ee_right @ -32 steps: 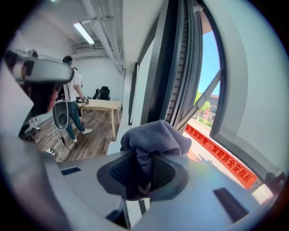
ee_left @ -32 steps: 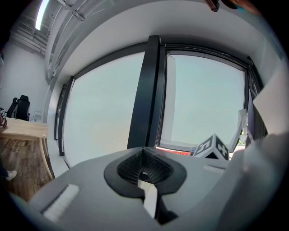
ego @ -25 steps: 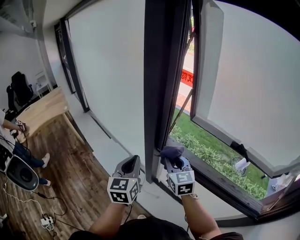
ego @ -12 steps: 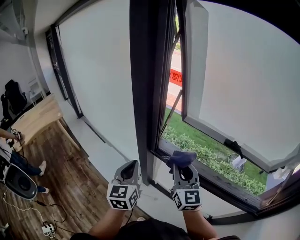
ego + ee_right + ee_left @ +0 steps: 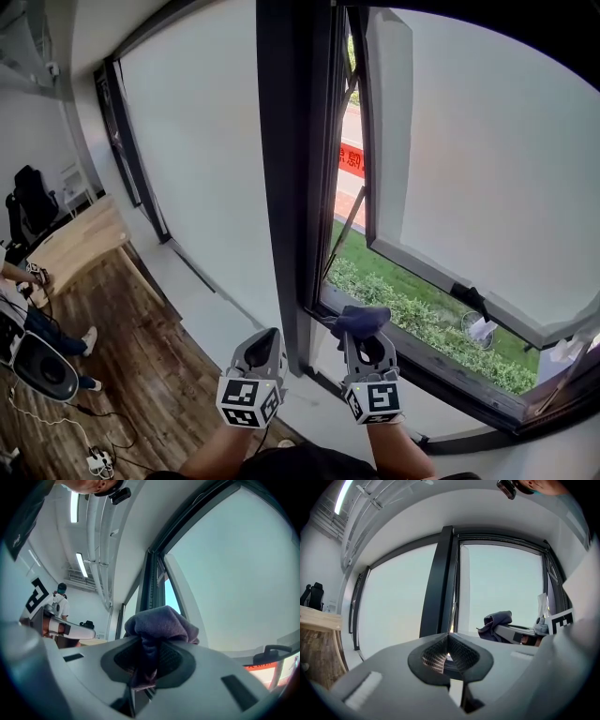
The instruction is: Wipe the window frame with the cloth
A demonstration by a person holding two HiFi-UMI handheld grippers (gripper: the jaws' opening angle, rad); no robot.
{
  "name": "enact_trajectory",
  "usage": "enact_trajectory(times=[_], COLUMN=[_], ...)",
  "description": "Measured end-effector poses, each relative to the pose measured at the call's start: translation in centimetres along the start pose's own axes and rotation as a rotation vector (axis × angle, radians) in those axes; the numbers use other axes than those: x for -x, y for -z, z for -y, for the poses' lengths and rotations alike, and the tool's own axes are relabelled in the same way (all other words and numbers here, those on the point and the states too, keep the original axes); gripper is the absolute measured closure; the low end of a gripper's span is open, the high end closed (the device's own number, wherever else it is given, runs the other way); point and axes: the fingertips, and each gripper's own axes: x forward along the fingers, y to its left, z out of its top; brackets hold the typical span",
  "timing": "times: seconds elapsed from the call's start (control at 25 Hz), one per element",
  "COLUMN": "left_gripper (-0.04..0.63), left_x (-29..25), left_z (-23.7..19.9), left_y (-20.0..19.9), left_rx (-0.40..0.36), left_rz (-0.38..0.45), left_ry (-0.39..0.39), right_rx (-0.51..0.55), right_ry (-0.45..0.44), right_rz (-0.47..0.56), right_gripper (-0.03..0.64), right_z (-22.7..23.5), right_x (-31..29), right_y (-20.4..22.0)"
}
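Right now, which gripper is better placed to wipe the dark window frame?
Right: the right gripper is shut on the bunched purple-grey cloth beside the dark window frame; the left gripper holds nothing.

The left gripper and right gripper have light grey moulded bodies. Each carries a cube with black-and-white square markers. The pads are dark with a fine grid texture. A dark garment covers the torso.
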Motion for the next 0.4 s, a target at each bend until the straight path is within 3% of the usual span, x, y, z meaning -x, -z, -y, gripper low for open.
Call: enact_trajectory(times=[0.4], left_gripper=[0.588], left_x=[0.19], left_z=[0.34], left_y=[-0.19], left_rx=[0.024], left_rz=[-0.001], left_ry=[0.011], right_rx=[0.005], right_ry=[-0.022], right_rz=[-0.003], right_gripper=[0.541], right_z=[-0.45], right_x=[0.17], right_y=[-0.26])
